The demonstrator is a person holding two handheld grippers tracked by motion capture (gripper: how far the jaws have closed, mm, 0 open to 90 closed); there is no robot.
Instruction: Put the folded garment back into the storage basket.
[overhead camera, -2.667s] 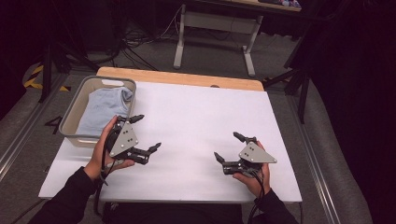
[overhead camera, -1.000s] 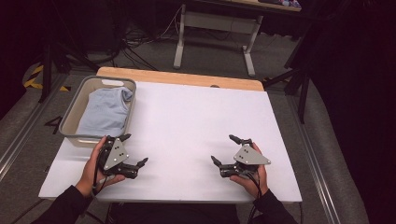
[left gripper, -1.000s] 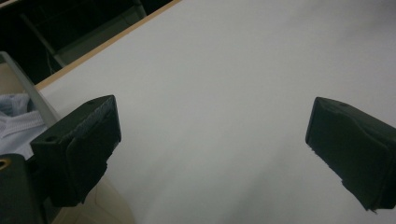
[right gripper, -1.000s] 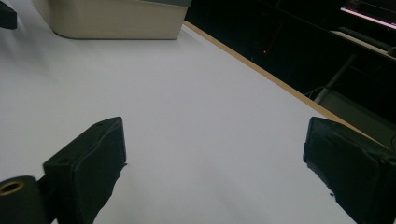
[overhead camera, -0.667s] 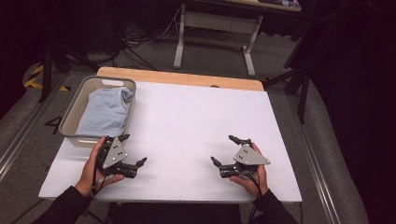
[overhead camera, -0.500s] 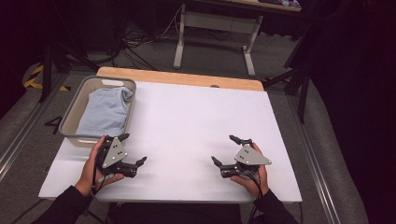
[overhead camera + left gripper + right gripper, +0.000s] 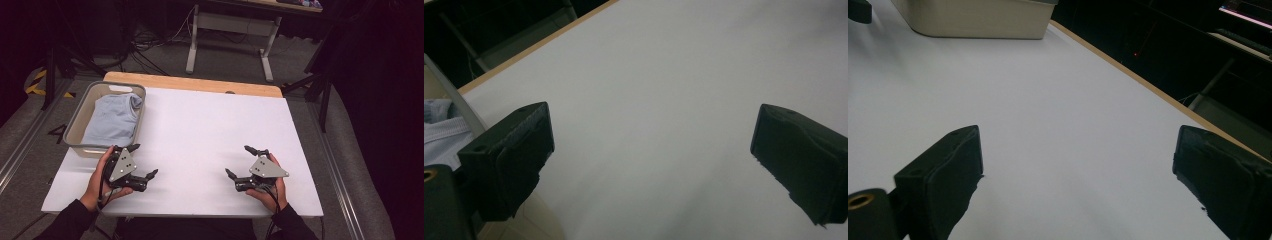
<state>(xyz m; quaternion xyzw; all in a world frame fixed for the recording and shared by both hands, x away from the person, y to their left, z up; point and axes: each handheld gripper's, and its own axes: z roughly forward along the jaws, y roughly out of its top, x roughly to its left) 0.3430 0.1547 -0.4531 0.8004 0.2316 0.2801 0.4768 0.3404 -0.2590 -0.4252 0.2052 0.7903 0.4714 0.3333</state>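
Here, at the far left of the high view, a beige plastic bin sits at the left edge of a white table, with a folded pale blue cloth lying inside it. Just in front of the bin, a person's left hand holds the left gripper low over the table, its jaws spread wide and holding nothing. The left gripper view adds a close look past its own left jaw at the bin's grey rim and a corner of the blue cloth. Bare white tabletop lies between the two hands. On the right, the right hand holds the right gripper, jaws likewise wide apart and empty. The right gripper view looks across the table to the bin's beige wall and a dark desk beyond the table's wooden edge.
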